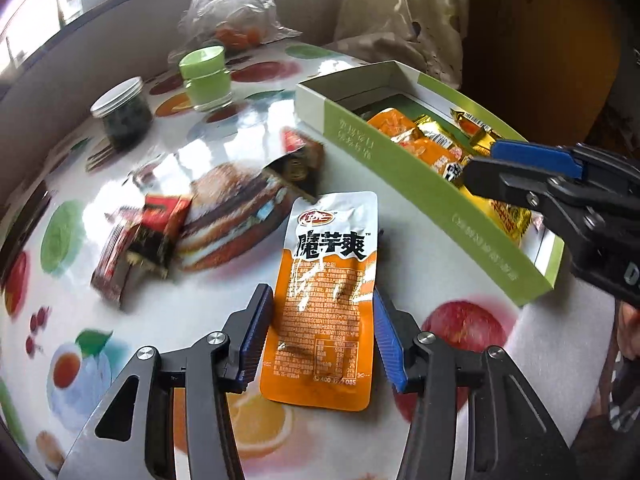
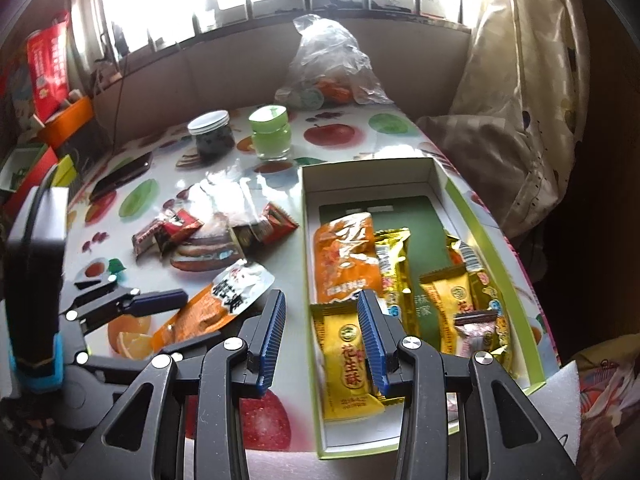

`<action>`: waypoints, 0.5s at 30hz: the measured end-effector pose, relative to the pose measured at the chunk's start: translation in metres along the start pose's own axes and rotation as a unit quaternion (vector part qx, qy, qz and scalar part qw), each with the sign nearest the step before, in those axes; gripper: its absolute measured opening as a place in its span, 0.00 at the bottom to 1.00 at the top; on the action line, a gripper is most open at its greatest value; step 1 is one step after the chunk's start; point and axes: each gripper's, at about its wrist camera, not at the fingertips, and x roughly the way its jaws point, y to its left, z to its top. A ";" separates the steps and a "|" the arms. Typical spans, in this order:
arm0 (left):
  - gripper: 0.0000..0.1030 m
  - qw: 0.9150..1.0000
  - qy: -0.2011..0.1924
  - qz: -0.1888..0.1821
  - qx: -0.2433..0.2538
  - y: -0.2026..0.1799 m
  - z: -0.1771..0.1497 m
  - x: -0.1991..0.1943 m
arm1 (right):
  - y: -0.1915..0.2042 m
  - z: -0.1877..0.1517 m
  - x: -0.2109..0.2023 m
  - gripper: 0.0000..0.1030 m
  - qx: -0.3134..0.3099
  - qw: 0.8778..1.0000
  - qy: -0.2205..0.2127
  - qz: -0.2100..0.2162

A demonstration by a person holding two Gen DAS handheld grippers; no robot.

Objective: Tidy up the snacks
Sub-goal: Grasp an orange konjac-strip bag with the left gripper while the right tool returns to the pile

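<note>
Orange pouch (image 1: 326,300) lies flat between left gripper (image 1: 320,336) jaws.

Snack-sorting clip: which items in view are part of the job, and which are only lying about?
Job:
- orange-white snack packet between the left gripper fingers
- green box with packets inside
- red-wrapped snacks loose on the table
- right gripper, at the box's near wall

Lying about:
- dark-filled jar
- green-lidded jar
- plastic bag

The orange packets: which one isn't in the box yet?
The orange and white packet lying flat on the table, between the left gripper's fingers. The other orange packet already lies inside the box.
</note>
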 end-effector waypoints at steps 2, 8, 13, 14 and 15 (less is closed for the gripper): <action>0.49 1.000 -0.003 0.002 -0.009 0.003 -0.009 -0.005 | 0.006 0.003 0.003 0.35 -0.007 1.000 0.003 0.002; 0.49 0.999 -0.009 0.014 -0.052 0.023 -0.029 -0.019 | 0.026 0.016 0.017 0.35 -0.020 1.000 0.006 0.022; 0.49 0.995 -0.014 0.040 -0.095 0.049 -0.041 -0.028 | 0.042 0.027 0.036 0.36 -0.020 0.999 0.018 0.042; 0.49 0.993 -0.015 0.043 -0.105 0.054 -0.043 -0.029 | 0.045 0.029 0.041 0.36 -0.018 0.999 0.020 0.047; 0.49 0.992 -0.017 0.044 -0.114 0.058 -0.045 -0.030 | 0.046 0.031 0.046 0.36 -0.015 0.998 0.024 0.048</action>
